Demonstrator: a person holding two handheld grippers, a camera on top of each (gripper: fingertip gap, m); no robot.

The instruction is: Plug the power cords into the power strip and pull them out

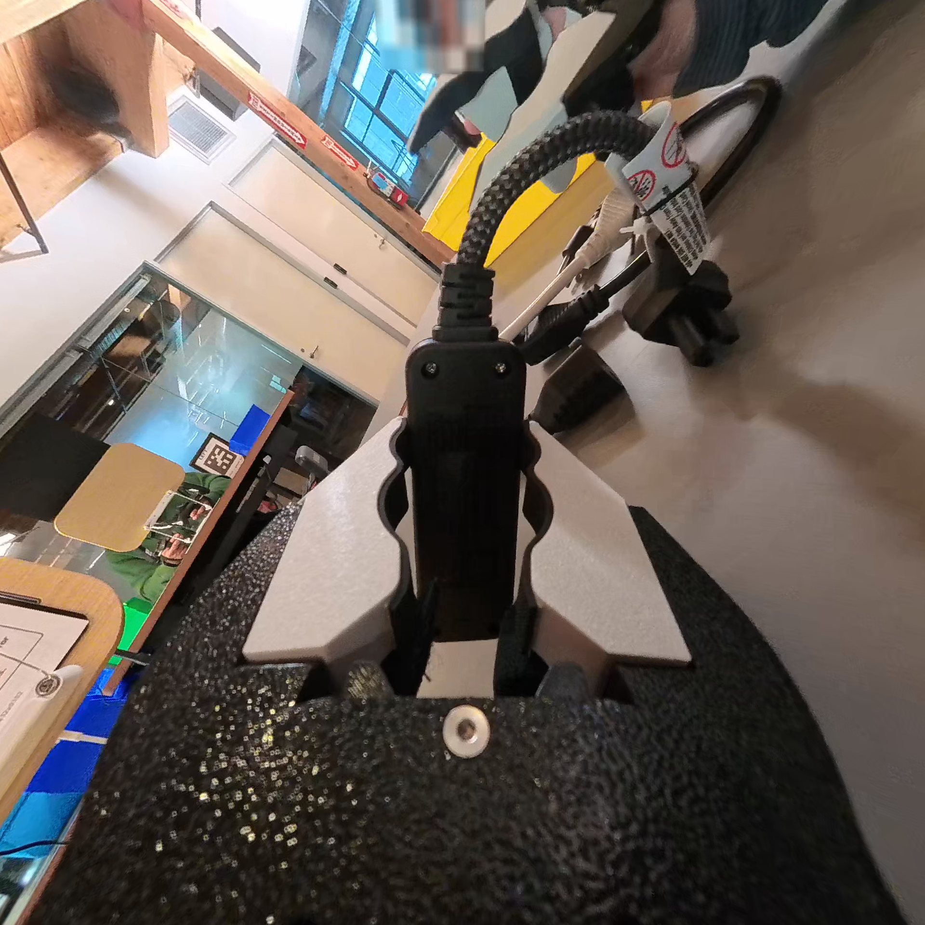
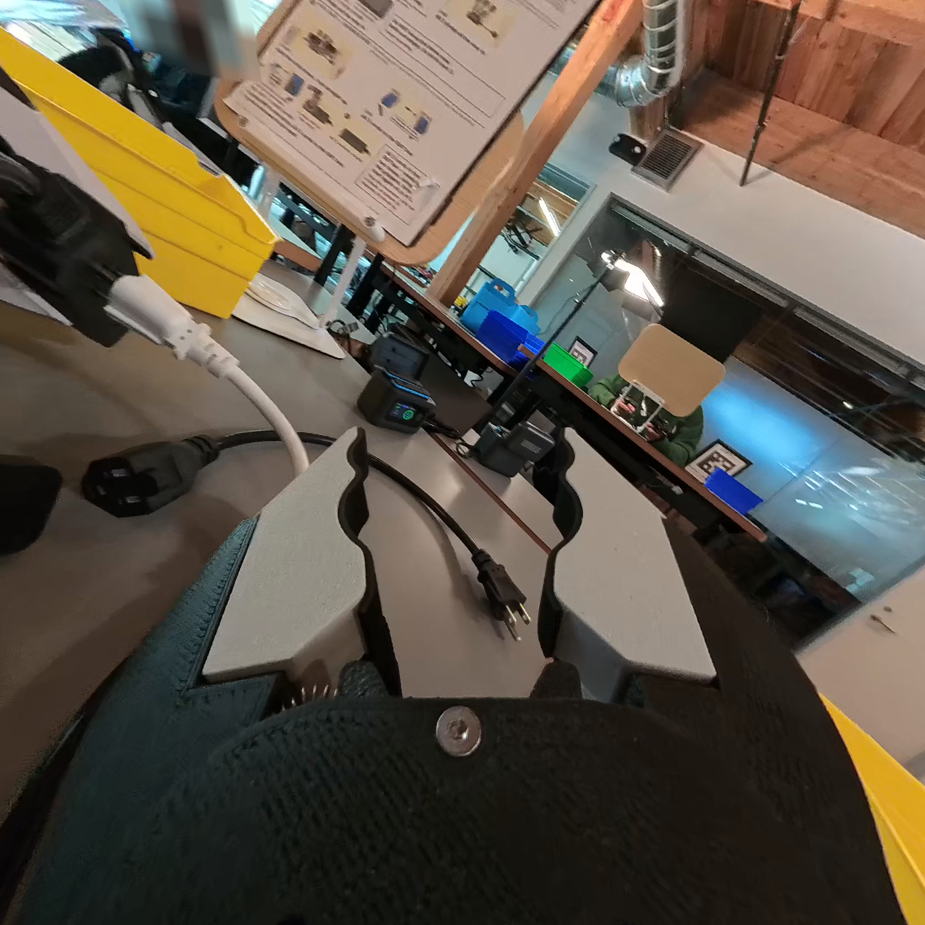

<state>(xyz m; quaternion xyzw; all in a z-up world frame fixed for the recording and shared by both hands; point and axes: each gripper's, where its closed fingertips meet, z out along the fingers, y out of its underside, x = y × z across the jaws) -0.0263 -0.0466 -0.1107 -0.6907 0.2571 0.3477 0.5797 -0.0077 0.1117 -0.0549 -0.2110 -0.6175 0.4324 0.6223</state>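
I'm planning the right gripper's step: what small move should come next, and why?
Probably lower the right gripper onto the black three-prong plug and close. Its jaws are open and empty, the plug lies loose on the table between them, and the left gripper already clamps the power strip.

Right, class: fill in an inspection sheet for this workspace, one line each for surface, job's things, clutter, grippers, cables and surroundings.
Surface: grey table, bare patches between cords.
Job's things: black power strip, clamped upright in the left gripper; its sockets are not visible.
Clutter: yellow bin, two black battery units, instruction board on a stand.
Grippers: left shut on the strip; right gripper open, empty, above a loose black plug.
Cables: braided strip cord arching up; white cord running from a black block; black cord with socket end lying flat.
Surroundings: wooden beams, glass partitions, a seated person in green.
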